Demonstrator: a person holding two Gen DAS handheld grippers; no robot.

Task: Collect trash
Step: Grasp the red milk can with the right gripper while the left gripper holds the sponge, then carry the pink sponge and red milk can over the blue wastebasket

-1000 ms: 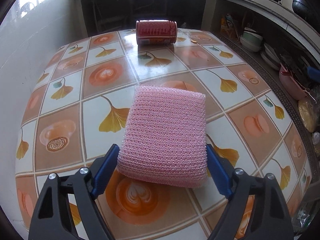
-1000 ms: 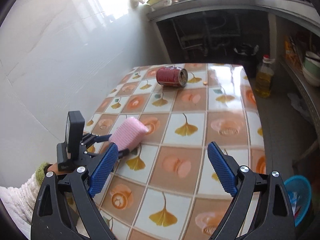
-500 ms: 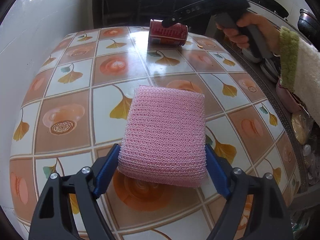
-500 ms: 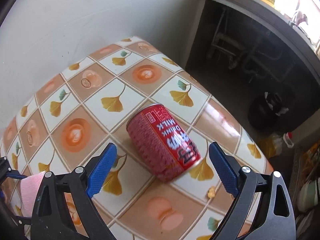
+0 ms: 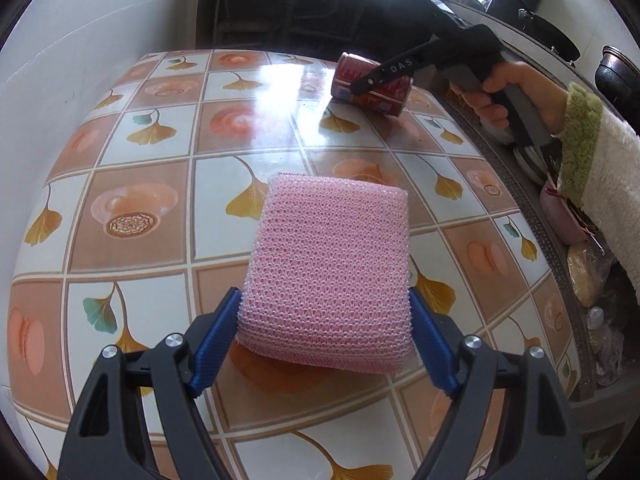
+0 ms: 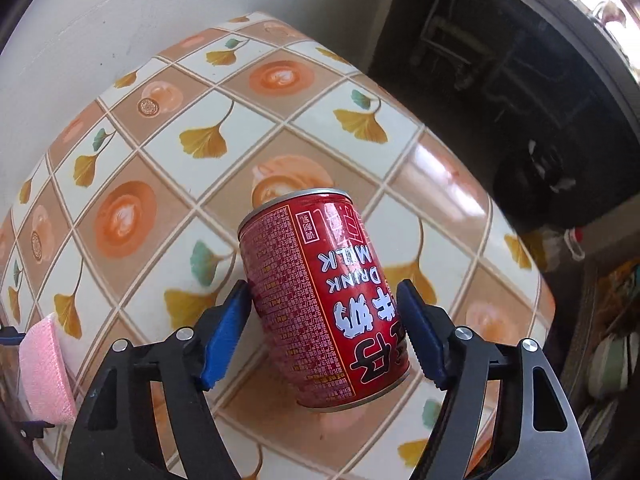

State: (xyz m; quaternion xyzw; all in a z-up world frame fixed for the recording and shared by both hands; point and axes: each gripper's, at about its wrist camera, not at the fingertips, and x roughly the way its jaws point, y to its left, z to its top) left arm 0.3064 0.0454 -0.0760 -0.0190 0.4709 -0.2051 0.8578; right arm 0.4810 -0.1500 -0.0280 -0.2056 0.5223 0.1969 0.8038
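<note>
A red milk-drink can [image 6: 320, 304] lies on its side on the tiled table [image 6: 120, 216]. My right gripper [image 6: 324, 292] points down over it with its jaws closing. The blue pads [image 6: 228, 320] stand close beside the can's two sides, and no firm press shows. In the left wrist view the same can [image 5: 384, 98] is at the table's far right, under the right gripper held by a hand [image 5: 496, 96]. My left gripper [image 5: 324, 300] is shut on a pink mesh sponge [image 5: 328, 248], held a little above the table. That sponge [image 6: 40, 364] also shows at the left edge of the right wrist view.
A white wall [image 5: 80, 60] runs along the table's left side. Beyond the far edge is a dark space under a counter [image 5: 280, 8]. On the floor to the right lie a black bag [image 6: 536, 176] and a bottle [image 6: 572, 240]. Shelves with bowls [image 6: 608, 364] stand at right.
My right gripper swept from the near side across the table, came down over the can and narrowed its jaws around it. The left gripper drifted slightly, still holding the sponge.
</note>
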